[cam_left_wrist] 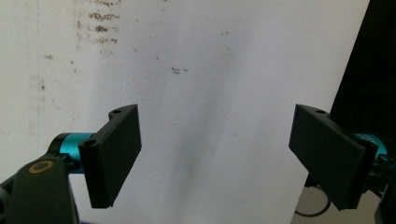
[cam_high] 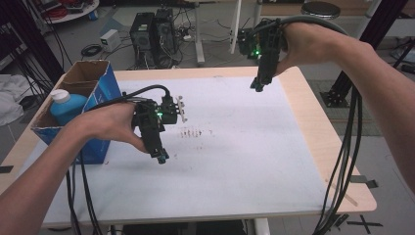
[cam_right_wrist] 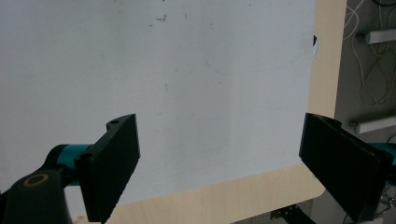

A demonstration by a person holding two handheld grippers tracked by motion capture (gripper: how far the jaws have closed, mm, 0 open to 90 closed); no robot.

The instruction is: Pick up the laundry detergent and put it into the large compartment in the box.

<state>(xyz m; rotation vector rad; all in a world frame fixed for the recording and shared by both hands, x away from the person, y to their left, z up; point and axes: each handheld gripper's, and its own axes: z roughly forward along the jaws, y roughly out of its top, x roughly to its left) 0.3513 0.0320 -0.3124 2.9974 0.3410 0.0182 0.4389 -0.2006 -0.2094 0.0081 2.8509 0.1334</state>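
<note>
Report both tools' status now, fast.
Left tool: open, jaws wide apart, holding nothing, over the white mat.
Right tool: open, jaws wide apart, holding nothing, near the table edge.

Bottle [cam_high: 62, 105] in box [cam_high: 100, 81], table's [cam_high: 313, 127] left edge; mat [cam_high: 235, 161] covering table.

A matt white sheet [cam_high: 235, 147], smooth but scuffed with faint brown marks, covers the pale wood-grain bench [cam_high: 313, 112], whose bare edge has a smooth, low-sheen finish. The left claw [cam_left_wrist: 215, 158] and right claw [cam_right_wrist: 219, 168] each carry flat black plastic jaws with a dull, finely textured face, set on glossy teal metal-looking collars. At the bench's left corner stands an open brown cardboard box with blue printed sides [cam_high: 100, 93], holding a smooth blue plastic bottle with a white cap [cam_high: 66, 105].
</note>
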